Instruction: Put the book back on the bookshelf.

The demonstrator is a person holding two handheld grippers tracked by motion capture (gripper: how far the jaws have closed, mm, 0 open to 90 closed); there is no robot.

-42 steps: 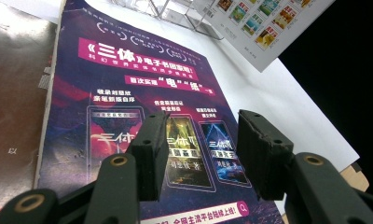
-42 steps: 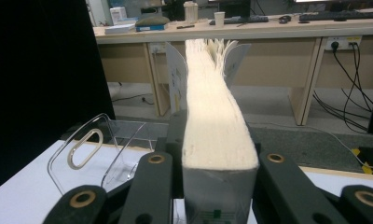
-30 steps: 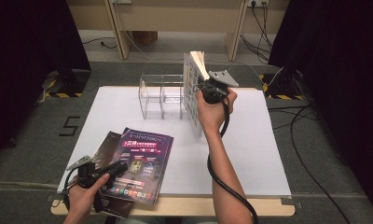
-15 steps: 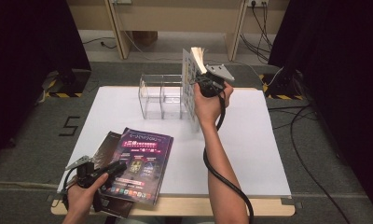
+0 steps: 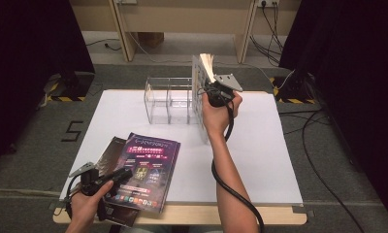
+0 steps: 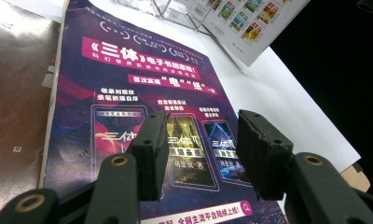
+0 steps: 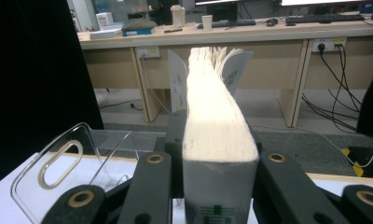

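Note:
A thick white book [image 5: 200, 99] stands upright on its lower edge on the white table, right beside the clear acrylic rack [image 5: 168, 99]. My right gripper [image 5: 207, 89] is shut on its upper part; in the right gripper view the pages [image 7: 219, 135] fan out between the jaws. Its cover [image 6: 243, 23] carries rows of small coloured pictures. At the front left, my left gripper [image 5: 119, 174] hangs open just over a purple magazine [image 5: 146, 170], with nothing between its pads [image 6: 149, 154]. The purple magazine [image 6: 142, 88] lies on a dark one [image 5: 109, 151].
The rack's rounded clear divider [image 7: 58, 163] sits left of the held book. The white table top [image 5: 260, 145] is bare to the right of my arm. A cable [image 5: 231, 189] trails from the right gripper along the forearm. Desks stand beyond the table.
The right hand has shifted the book slightly toward the rack and set it more upright. The left gripper has stayed over the purple magazine.

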